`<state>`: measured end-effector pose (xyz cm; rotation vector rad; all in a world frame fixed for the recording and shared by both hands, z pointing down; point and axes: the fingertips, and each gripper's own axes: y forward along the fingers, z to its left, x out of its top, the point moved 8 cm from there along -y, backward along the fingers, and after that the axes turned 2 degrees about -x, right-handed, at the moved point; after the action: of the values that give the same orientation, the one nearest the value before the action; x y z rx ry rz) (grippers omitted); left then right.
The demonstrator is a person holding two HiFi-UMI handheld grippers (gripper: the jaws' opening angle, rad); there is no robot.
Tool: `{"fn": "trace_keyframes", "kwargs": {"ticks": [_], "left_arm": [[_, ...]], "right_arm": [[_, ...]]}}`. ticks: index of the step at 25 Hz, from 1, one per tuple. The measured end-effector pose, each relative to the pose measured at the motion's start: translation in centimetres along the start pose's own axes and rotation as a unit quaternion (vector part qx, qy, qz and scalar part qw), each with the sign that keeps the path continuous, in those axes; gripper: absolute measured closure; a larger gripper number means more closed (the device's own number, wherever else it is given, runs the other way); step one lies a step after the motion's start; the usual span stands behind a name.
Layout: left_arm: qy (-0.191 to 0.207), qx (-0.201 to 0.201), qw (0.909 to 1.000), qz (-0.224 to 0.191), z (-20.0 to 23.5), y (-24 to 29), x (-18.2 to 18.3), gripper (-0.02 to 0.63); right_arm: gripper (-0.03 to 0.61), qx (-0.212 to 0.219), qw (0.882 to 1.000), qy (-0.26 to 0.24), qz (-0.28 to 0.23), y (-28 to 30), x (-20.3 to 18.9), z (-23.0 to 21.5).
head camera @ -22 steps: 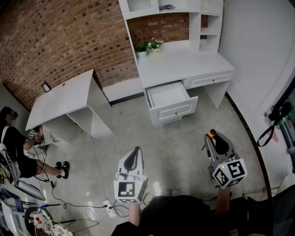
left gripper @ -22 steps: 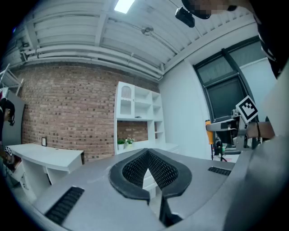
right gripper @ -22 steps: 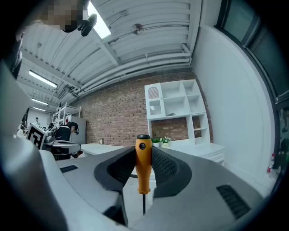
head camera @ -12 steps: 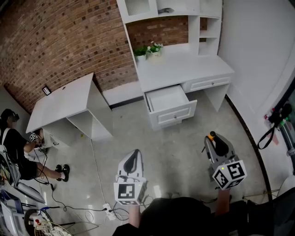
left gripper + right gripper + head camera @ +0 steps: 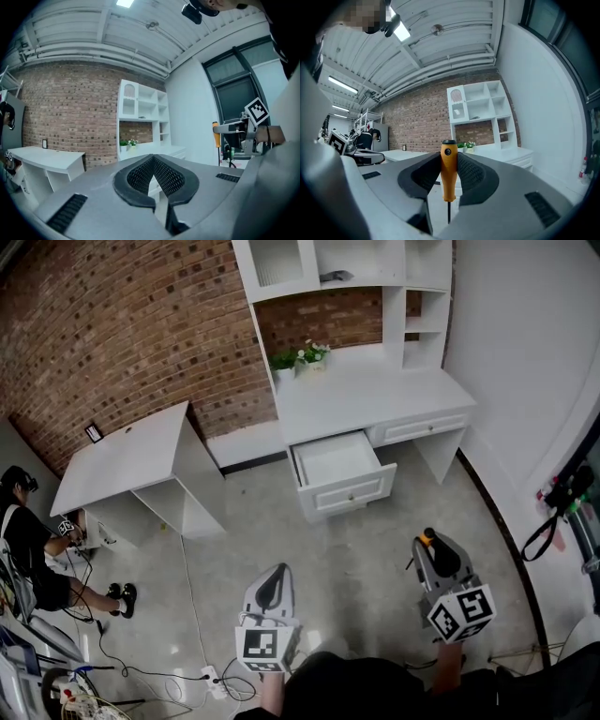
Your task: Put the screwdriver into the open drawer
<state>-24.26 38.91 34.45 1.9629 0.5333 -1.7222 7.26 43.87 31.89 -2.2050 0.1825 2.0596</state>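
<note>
An orange-handled screwdriver (image 5: pixel 448 176) stands upright between my right gripper's (image 5: pixel 449 157) pads, its thin shaft pointing down; the gripper is shut on the handle. In the head view the right gripper (image 5: pixel 437 555) hovers over the floor at the lower right, the screwdriver's (image 5: pixel 428 540) orange end showing at its tip. My left gripper (image 5: pixel 273 588) hangs at the lower middle, shut with nothing in it; its pads (image 5: pixel 140 176) meet at the tip. The open drawer (image 5: pixel 348 492) juts from the white desk (image 5: pixel 366 390), well ahead of both grippers and apparently empty.
A low white table (image 5: pixel 127 451) stands at the left against the brick wall. A person (image 5: pixel 23 545) sits at the far left. Cables and a power strip (image 5: pixel 208 674) lie on the floor by the left gripper. Potted plants (image 5: pixel 300 357) sit on the desk.
Both grippers sit a little lower in the head view and the desk has drifted slightly left. The grip on the screwdriver is unchanged.
</note>
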Motion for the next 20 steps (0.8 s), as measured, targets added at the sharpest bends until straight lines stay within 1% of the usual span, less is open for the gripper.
{"fn": "trace_keyframes", "kwargs": {"ticks": [4, 8, 13, 20], "left_arm": [[0.003, -0.004, 1.0000, 0.007, 0.5, 1.5, -0.2, 0.606], [0.002, -0.018, 0.9998, 0.012, 0.8, 3.9, -0.2, 0.604], [-0.002, -0.039, 0.9992, 0.006, 1.7, 8.7, -0.5, 0.606], [-0.005, -0.059, 0.9982, -0.001, 4.7, 15.9, 0.5, 0.606]], "right_arm": [[0.463, -0.002, 1.000, 0.003, -0.001, 0.8, -0.3, -0.5], [0.463, -0.009, 1.000, 0.004, 0.002, 2.3, -0.4, -1.2], [0.463, -0.020, 1.000, 0.003, -0.002, 5.4, -0.6, -3.2], [0.463, -0.041, 0.999, 0.012, 0.000, 11.3, 0.1, -5.5]]}}
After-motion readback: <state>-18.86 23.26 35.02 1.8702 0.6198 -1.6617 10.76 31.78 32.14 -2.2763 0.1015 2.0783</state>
